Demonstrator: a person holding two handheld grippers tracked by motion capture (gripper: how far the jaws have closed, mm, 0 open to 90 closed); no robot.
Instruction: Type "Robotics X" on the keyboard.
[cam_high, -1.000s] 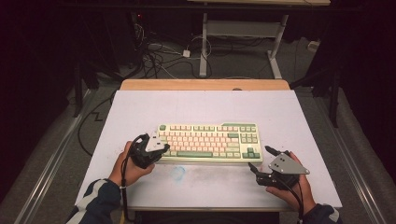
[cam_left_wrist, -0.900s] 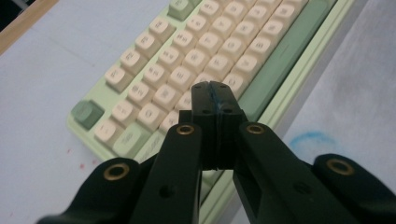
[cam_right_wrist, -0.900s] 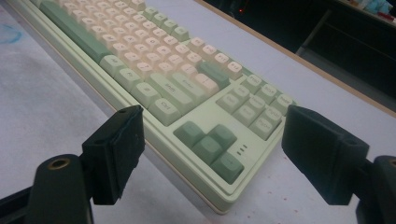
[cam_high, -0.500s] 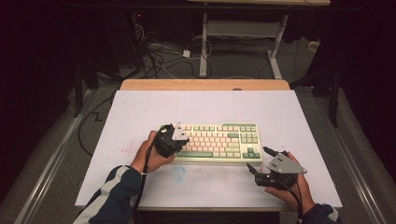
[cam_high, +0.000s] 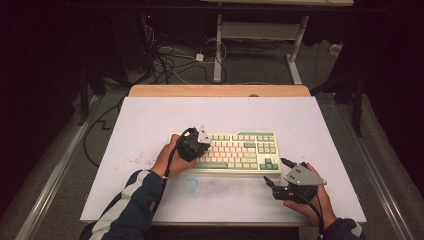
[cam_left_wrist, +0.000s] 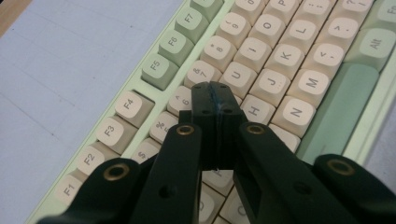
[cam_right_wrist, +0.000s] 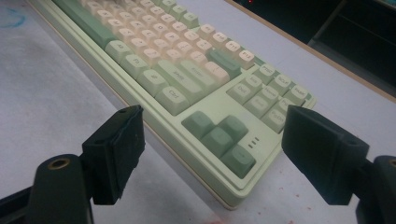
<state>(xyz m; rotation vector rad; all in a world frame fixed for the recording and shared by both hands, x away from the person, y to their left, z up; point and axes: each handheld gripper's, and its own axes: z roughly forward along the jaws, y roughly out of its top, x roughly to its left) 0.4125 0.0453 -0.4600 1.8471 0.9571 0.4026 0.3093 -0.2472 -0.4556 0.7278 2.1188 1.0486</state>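
I'm seeing matt plastic keycaps on the keyboard (cam_left_wrist: 261, 79), my left gripper (cam_left_wrist: 215, 100) in smooth black plastic with brass-look rivets, the table (cam_high: 150, 125) covered in matt white sheet, wooden edge behind.

You have a white surface (cam_high: 150, 120) with a wooden far edge (cam_high: 220, 90), red specks (cam_high: 135, 161) and a blue scribble (cam_high: 190, 185). Beyond it, cables (cam_high: 170, 60) lie on the floor (cam_high: 260, 67) by a desk frame (cam_high: 255, 30).

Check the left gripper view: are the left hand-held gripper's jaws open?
No, the left hand-held gripper has its two black jaws pressed together, tips poised over the cream and green mechanical keyboard near the 6 and Y keys.
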